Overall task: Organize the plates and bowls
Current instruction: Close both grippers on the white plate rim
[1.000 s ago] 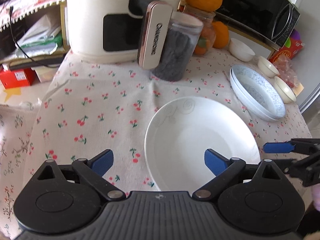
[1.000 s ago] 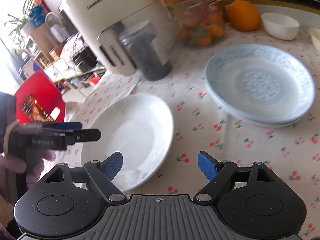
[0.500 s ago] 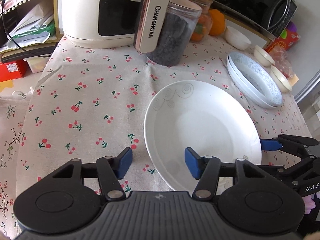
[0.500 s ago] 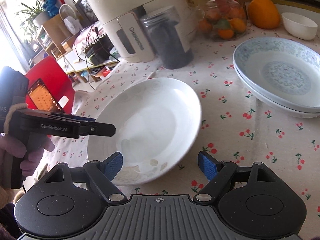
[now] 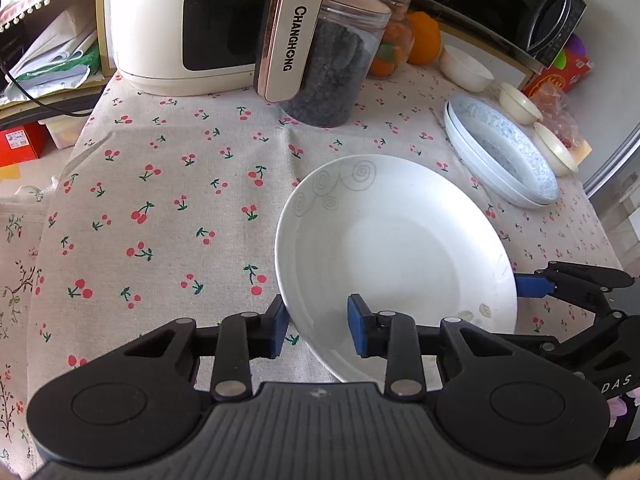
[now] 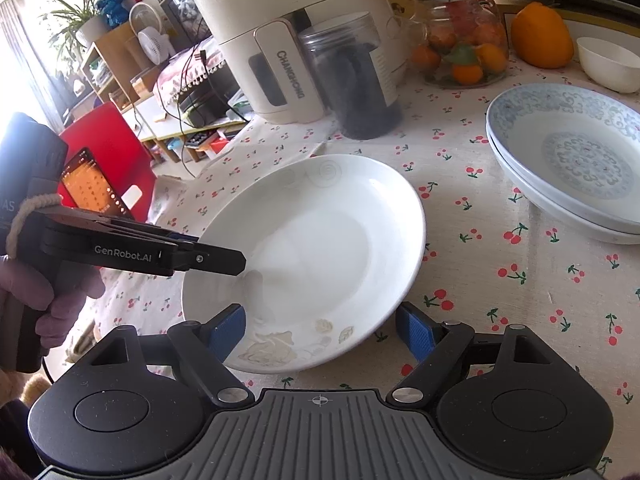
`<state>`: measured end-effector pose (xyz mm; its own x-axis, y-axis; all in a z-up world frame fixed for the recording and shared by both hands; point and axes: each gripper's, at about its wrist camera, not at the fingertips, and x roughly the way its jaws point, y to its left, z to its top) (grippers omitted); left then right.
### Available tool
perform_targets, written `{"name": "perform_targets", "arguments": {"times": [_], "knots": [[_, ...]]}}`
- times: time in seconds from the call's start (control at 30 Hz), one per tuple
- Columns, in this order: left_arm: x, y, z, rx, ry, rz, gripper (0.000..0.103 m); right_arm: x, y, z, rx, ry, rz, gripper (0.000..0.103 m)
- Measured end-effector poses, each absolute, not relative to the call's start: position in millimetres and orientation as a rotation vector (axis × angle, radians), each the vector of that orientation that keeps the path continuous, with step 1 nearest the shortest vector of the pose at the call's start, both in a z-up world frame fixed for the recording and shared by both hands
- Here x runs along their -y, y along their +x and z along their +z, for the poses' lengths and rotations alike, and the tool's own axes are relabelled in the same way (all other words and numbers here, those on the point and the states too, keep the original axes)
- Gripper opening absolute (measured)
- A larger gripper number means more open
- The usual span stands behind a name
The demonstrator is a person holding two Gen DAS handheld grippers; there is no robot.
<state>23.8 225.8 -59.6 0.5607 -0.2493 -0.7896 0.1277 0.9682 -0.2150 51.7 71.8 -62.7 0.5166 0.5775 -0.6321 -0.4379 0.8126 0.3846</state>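
The big white plate (image 5: 394, 248) sits on the surface (image 5: 168, 200), a bit right of the middle in the left wrist view, with thin grey swirls drawn on its far rim. The left gripper (image 5: 318, 326) has just been closing, and the near left rim of the plate is between its two blue pads — one pad under the rim on the outside, one over the inside. The pads look close to the rim, but I cannot tell if they squeeze it yet.

In the right wrist view the same white plate (image 6: 308, 256) fills the middle. The right gripper (image 6: 320, 330) is wide open at the plate's near edge, one blue pad over the plate's low left part and the other just past its right side, and it grasps nothing.

To the right of the white plate, apart from it, two blue patterned plates (image 6: 568, 156) lie stacked. Small white bowls (image 5: 466, 68) stand behind them at the upper right. At the top there is a cream cooker (image 5: 192, 24), a clear jar of dark bits (image 5: 332, 64) and some oranges (image 6: 542, 36). The cloth on the surface has little red cherries.

A hand (image 6: 48, 308) holds the left gripper's handle at the left edge of the right wrist view.
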Motion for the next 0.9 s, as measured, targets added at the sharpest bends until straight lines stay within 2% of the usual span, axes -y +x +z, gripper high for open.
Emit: {"name": "perform_targets", "arguments": {"times": [0.13,0.23,0.5,0.57,0.9], "knots": [[-227,23,-59,-0.946,-0.134,-0.216,0.025,-72,53,-62,-0.826,0.192,0.605,0.083],[-226,23,-59,-0.945,-0.132,-0.215,0.025,-72,54,-62,-0.827,0.192,0.583,0.076],[-225,22,-57,-0.934,-0.124,-0.216,0.024,-61,60,-60,-0.825,0.211,0.505,0.038],[-225,21,-56,-0.924,-0.131,-0.216,0.024,-59,60,-58,-0.812,0.206,0.496,0.035],[-222,24,-51,-0.898,-0.147,-0.215,0.024,-53,61,-52,-0.792,0.217,0.489,0.034]]}}
